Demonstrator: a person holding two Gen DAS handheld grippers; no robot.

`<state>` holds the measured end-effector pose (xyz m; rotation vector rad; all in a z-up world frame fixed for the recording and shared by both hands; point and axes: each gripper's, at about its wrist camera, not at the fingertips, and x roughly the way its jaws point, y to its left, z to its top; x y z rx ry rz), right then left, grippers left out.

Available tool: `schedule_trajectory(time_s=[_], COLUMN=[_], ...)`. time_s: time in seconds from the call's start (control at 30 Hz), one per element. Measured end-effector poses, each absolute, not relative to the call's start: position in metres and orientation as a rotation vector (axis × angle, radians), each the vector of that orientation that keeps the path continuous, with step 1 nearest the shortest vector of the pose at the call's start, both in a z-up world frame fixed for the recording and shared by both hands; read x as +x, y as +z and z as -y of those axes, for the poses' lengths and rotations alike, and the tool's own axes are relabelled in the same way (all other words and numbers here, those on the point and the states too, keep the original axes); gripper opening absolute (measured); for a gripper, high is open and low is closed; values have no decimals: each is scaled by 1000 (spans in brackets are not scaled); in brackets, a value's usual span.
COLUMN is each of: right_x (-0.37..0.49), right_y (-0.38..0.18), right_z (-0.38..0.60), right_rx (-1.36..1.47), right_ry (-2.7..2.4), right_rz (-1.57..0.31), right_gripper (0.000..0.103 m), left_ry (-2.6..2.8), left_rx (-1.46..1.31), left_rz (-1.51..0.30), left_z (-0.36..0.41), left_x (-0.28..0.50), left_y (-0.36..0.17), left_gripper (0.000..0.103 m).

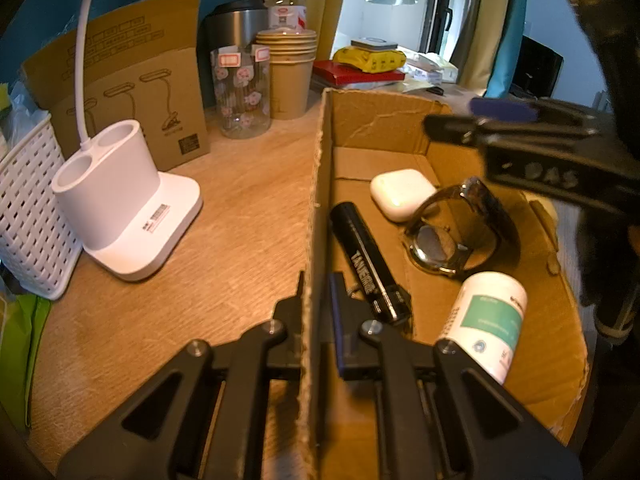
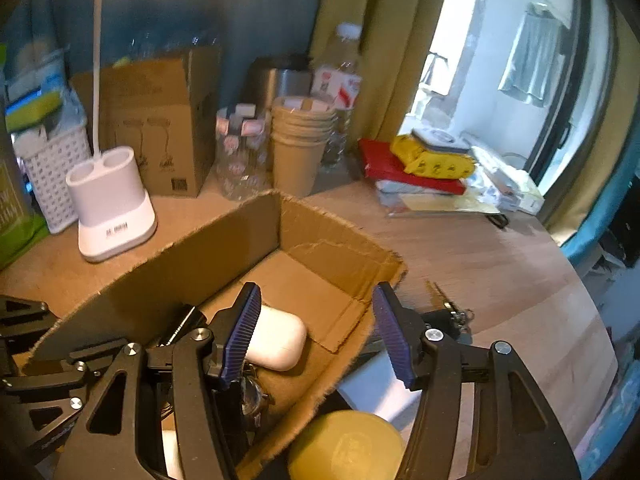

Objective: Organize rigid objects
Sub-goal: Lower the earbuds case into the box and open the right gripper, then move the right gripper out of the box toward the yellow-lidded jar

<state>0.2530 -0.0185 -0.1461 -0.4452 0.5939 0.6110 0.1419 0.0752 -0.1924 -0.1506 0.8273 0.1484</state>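
Left gripper (image 1: 316, 300) clamped on near wall of open brown cardboard box (image 1: 320, 184). Right gripper (image 2: 316, 336) above box, jaws apart, empty. Inside box: white cylindrical bottle (image 1: 486, 324), dark wristwatch (image 1: 460, 228), black marker (image 1: 368, 268), white earbud case (image 1: 400, 194).

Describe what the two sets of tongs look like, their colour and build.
Both tongs, left and right, are matte black plastic linkages with triangular cut-outs and silver pivot screws. Their fingers carry ribbed purple-blue pads. Raised lettering marks the right one's side.
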Motion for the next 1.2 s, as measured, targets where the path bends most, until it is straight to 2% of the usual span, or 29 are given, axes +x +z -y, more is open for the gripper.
schedule_trajectory(time_s=[0.47,1.2], right_x=[242,245], right_y=[-121,-137], right_z=[88,110], right_rx=[-172,-191], right_ry=[642,582], right_rz=[-565,-580], right_gripper=[69,69], left_ry=[149,149], left_rx=[-150,-150], left_rz=[-827,-827], left_z=[-75,-75], left_x=[142,142], left_y=[-192,-193], left_gripper=[10,10])
